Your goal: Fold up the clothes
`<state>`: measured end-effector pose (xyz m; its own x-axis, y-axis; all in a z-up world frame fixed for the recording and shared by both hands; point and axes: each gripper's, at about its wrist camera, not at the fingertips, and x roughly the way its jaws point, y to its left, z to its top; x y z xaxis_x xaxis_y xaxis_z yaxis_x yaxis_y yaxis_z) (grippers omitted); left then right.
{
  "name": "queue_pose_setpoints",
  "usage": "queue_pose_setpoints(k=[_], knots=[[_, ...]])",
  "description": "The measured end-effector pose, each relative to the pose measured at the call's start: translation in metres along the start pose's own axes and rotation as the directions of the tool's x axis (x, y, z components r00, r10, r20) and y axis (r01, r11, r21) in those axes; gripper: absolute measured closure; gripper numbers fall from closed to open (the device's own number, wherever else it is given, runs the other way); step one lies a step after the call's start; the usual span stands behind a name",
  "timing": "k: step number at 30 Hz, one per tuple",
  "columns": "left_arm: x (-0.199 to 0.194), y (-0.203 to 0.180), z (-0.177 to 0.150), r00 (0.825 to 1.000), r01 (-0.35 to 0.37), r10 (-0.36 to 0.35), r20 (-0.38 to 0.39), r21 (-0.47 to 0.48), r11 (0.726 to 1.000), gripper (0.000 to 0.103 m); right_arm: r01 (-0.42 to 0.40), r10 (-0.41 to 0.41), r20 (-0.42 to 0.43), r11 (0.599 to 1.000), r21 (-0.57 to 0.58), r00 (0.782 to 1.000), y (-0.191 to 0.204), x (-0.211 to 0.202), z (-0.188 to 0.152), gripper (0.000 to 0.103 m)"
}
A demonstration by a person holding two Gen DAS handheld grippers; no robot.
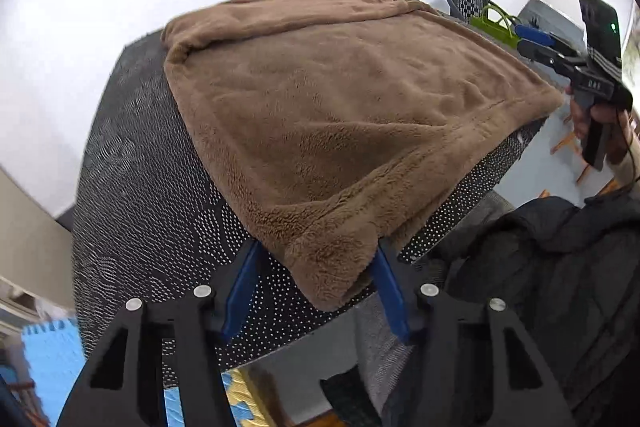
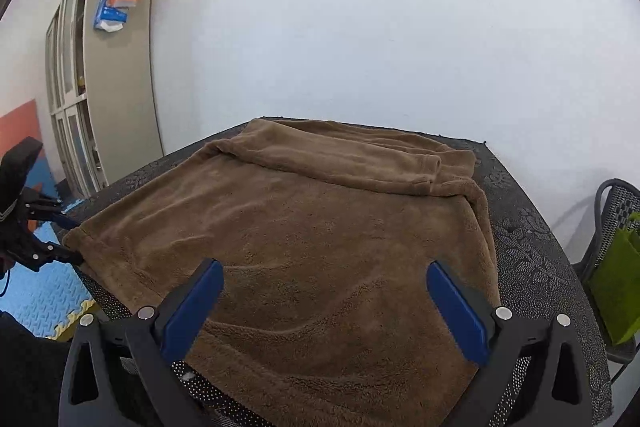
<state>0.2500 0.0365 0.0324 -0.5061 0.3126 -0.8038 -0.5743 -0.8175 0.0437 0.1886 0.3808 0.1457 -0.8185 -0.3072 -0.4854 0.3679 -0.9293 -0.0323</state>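
Left tool (image 1: 316, 251): nearest in the left wrist view, angled steeply down at the front corner of the worktop; its two blue fingers (image 1: 242, 291) sit on either side of the garment's corner, partly spread. Whether the pads actually press the fleece cannot be told — the pile hides the tips.

Left tool from the other side: in the right wrist view it (image 2: 74, 241) shows at the far left edge, black fingers reaching in to the garment's left corner, one tip above the hem and one below.

Right tool (image 2: 324, 301): pointing shallowly down over the near edge of the garment, blue fingers (image 2: 192, 311) spread wide, brown fleece lying between and beneath them, nothing pinched.

Right hand (image 1: 600, 123): seen from the left wrist view at the right edge, wrapped around the pistol-style handle, wrist below it, holding the right tool (image 1: 528, 41) beyond the garment's right corner with its fingers aimed over the worktop.

Person: a dark quilted jacket (image 1: 560, 287) fills the lower right of the left wrist view, close to the worktop edge.

Garment (image 2: 320, 239): a brown fleece piece spread flat across most of the worktop, its front corner draped slightly over the edge; a sleeve-like band (image 2: 340, 163) lies folded across the far end.

Worktop (image 1: 132, 187): black cover with white dot pattern.

Beyond: a mesh chair (image 2: 618, 203) with a green bag (image 2: 616, 291) at the right — blue foam floor mats (image 2: 36, 287) and a beige cabinet (image 2: 120, 67) at the left, white wall behind.
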Motion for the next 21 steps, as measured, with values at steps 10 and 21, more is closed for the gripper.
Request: queue_pose_setpoints(k=[10,21], knots=[[-0.003,-0.012,0.002,0.98,-0.161,0.169,0.103,-0.075,0.984,0.042,0.188,-0.191,0.043,0.98,0.058,0.981,-0.015,-0.035,-0.023,0.0],[-0.013,0.01,0.017,0.961,-0.143,0.187,0.203,-0.216,0.966,0.042,0.259,-0.272,-0.079,0.956,-0.139,0.959,0.002,-0.068,-0.066,0.025]])
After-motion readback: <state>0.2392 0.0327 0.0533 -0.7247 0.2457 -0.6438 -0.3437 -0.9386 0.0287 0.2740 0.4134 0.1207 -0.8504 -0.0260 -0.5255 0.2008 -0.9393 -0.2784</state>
